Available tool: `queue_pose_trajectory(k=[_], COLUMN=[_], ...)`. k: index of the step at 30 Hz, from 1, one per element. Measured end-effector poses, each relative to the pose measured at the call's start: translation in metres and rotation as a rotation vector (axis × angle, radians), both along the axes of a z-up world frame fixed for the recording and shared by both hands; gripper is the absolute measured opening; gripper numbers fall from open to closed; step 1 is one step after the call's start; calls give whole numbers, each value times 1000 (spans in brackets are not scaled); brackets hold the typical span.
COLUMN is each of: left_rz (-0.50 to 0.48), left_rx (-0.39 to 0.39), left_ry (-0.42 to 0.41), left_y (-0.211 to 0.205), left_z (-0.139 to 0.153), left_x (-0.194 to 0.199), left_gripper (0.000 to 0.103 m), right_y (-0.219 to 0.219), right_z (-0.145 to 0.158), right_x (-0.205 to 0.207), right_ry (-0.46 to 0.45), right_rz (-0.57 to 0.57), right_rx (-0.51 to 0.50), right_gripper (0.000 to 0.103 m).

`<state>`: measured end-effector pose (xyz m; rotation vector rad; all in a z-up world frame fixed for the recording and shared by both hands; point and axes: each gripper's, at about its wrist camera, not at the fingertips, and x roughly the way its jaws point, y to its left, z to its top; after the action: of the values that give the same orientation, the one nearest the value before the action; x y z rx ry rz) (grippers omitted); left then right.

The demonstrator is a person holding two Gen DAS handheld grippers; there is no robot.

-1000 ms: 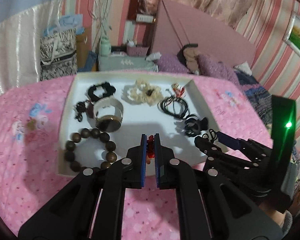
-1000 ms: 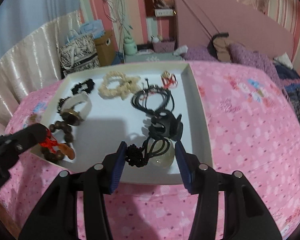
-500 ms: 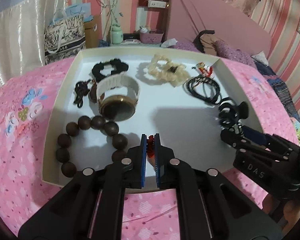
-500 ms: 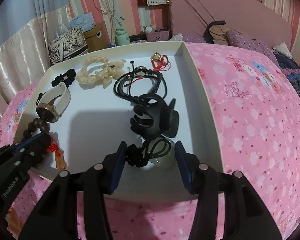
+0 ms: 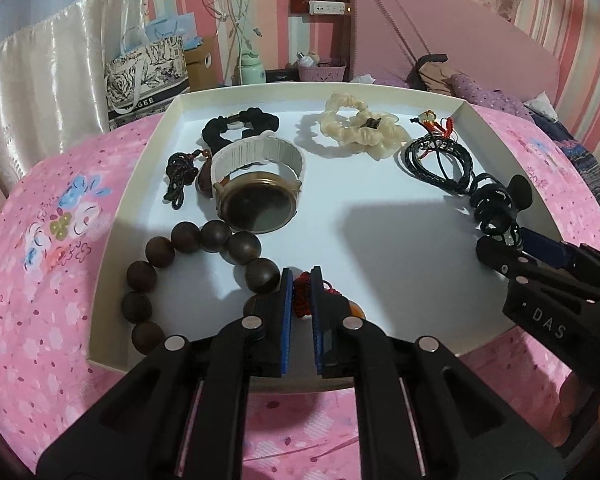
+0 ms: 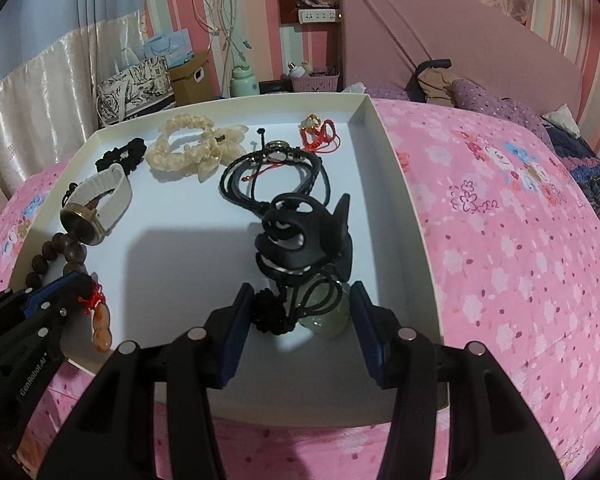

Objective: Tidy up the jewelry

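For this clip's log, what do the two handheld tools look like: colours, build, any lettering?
Both are matte black plastic linkage frames with round silver rivets at the joints. The left tool and right tool each carry flat blue pads on the inner finger faces. White lettering shows on the bodies: "DAS" on the right one seen from the left camera, "GenRobot.AI" on the left one seen from the right camera. No cables or sleeves are visible.
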<state>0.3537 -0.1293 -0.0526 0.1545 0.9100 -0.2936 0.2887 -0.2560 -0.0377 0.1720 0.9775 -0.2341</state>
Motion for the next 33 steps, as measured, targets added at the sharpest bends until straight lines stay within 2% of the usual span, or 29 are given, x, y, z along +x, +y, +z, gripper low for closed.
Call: queue_pose_trajectory(k=[7,11,17,19,20,21,25,27,28,30,31,33], left_rz=[-8,-3,4,5,7,8,4,15,23,35,46,65], left_rx=[15,19,-16,-15,-11,-9,-11,-11,-9,-12,-14,-11], left_ry=[-8,5,45,32,16,-2,-40,-65,-87,-116,-134,-168], left_y=[0,-1,-2,-2,-1,1,10,20,26,38,45,56], left_z=[1,1,9,15,20,26,48,60,68,78,85,97], left_x=[-2,0,0,-4,-9,-14,-33,-44,-51,-62,-70,-84], left_gripper=[8,8,21,31,43,53,63,77,80,93,95,100], right_y=[1,3,1,-1,-2,-4,-10,-13,-14,-14,-14,-13], right_z=[0,-1,1,9,14,20,42,54,61,74,81,93], right_x=[2,7,9,6,4,1,-7,-14,-18,-28,-33,-45], right_ry=[23,44,60,38,24,10,-33,-63,-78,-110,-130,-163], right_rz=[13,43,41,42,39,34,38,32,30,19,8,-7], right_rx=[-9,2,11,21,15,9,29,40,48,49,39,18], right_gripper=[51,61,63,66,72,74,84,85,85,93,98,98])
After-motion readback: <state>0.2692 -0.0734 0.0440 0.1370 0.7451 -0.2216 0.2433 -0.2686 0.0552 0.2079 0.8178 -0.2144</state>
